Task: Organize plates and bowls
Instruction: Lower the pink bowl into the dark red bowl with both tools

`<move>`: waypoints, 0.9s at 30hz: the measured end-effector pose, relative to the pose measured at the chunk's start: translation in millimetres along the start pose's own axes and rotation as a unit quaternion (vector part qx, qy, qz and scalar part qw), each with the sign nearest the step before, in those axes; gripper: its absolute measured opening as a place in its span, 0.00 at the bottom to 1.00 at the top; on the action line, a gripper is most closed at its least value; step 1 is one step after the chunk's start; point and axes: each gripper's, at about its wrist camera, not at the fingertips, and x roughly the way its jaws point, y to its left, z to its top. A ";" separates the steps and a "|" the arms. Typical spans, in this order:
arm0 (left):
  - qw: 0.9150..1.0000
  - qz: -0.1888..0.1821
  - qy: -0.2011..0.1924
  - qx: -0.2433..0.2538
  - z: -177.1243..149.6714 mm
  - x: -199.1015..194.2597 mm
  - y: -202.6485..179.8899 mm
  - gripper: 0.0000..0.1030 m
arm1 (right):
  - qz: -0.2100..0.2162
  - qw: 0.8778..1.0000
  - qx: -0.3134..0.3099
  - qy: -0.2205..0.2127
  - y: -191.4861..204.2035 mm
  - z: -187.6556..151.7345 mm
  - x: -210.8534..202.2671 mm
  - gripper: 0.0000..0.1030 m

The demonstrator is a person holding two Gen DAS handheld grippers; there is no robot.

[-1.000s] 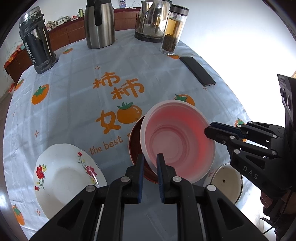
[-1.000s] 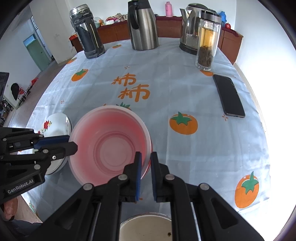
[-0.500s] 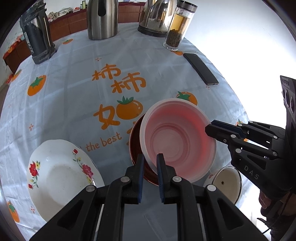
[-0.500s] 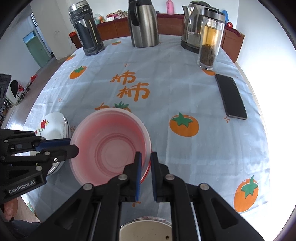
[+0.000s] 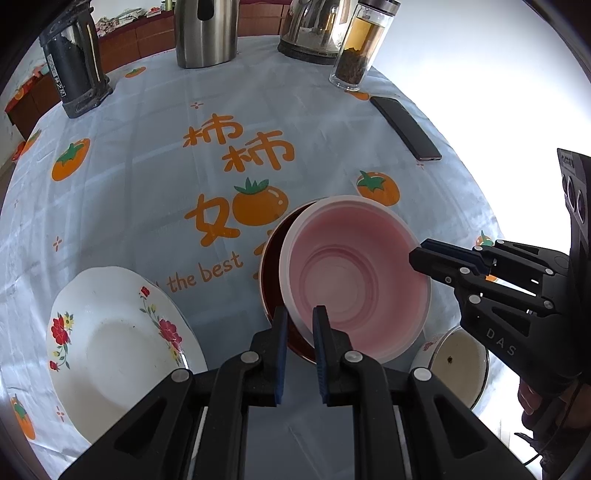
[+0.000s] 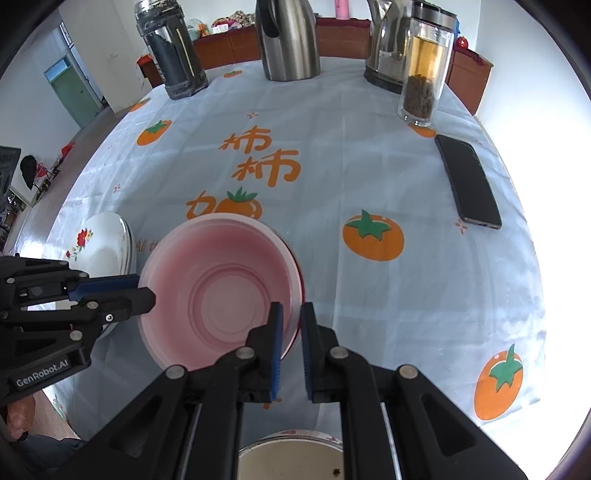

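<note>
A pink plastic bowl (image 5: 354, 277) sits tilted inside a dark red bowl (image 5: 271, 258) near the table's front. My left gripper (image 5: 298, 314) is shut on the pink bowl's near rim. My right gripper (image 6: 291, 312) is shut on the opposite rim of the pink bowl (image 6: 218, 284); the right gripper also shows in the left wrist view (image 5: 415, 256), the left gripper in the right wrist view (image 6: 146, 291). A white flowered plate (image 5: 110, 347) lies at front left, also in the right wrist view (image 6: 103, 240). A small white bowl (image 5: 458, 362) lies at front right.
At the back stand a dark jug (image 5: 72, 70), a steel thermos (image 5: 205, 33), a kettle (image 5: 314, 33) and a tea bottle (image 5: 362, 48). A black phone (image 5: 404, 127) lies at the right. The tablecloth (image 5: 147, 147) has orange fruit prints. The table edge is close in front.
Both grippers have kept their grip on the pink bowl and drawn it slightly towards the front edge; the views rose and tilted a little. The plate and small bowl have not moved.
</note>
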 end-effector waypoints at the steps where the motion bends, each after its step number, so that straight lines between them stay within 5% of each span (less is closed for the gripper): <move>1: 1.000 0.000 0.000 0.000 0.1 0.1 0.0 0.15 | 0.000 1.000 0.000 0.000 0.0 -0.1 0.4 0.09; 27: 1.000 0.005 0.002 -0.007 -0.4 2.2 4.4 0.15 | 0.001 1.000 -0.006 0.001 3.8 2.0 2.5 0.09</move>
